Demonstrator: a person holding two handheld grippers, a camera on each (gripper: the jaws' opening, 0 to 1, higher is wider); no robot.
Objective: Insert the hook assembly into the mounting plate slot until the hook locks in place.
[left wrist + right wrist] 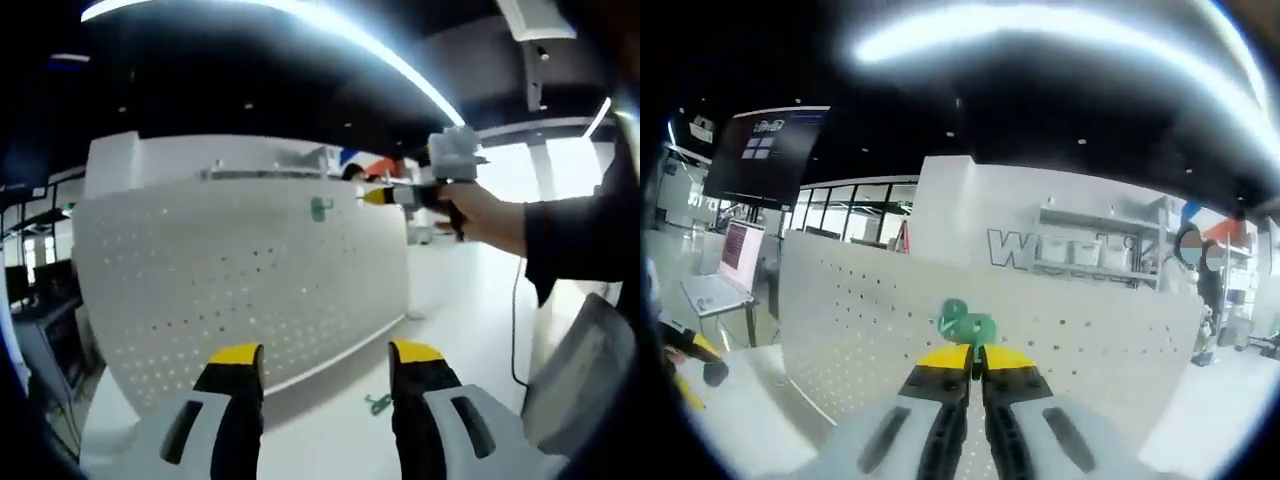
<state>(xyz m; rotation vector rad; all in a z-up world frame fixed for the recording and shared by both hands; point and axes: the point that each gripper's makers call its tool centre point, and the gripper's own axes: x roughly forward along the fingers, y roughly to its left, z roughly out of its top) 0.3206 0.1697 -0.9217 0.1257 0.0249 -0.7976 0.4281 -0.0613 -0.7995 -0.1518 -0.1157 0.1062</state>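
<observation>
A white pegboard mounting plate [240, 270] stands upright on the table. A small green hook [320, 208] sits on its face near the top edge. My left gripper [325, 355] is open and empty, well back from the board. In the left gripper view my right gripper [378, 196] comes in from the right in a person's hand, its yellow tips a short way right of the hook and apart from it. In the right gripper view the same gripper [977, 358] has its jaws together, with the green hook [965, 322] just beyond the tips on the pegboard [1090, 340].
A second small green part [378, 404] lies on the white tabletop [330, 430] in front of the board. A dark screen [770, 150] hangs at upper left, with a laptop [715, 290] below it. Shelves with bins [1090, 250] stand behind the board.
</observation>
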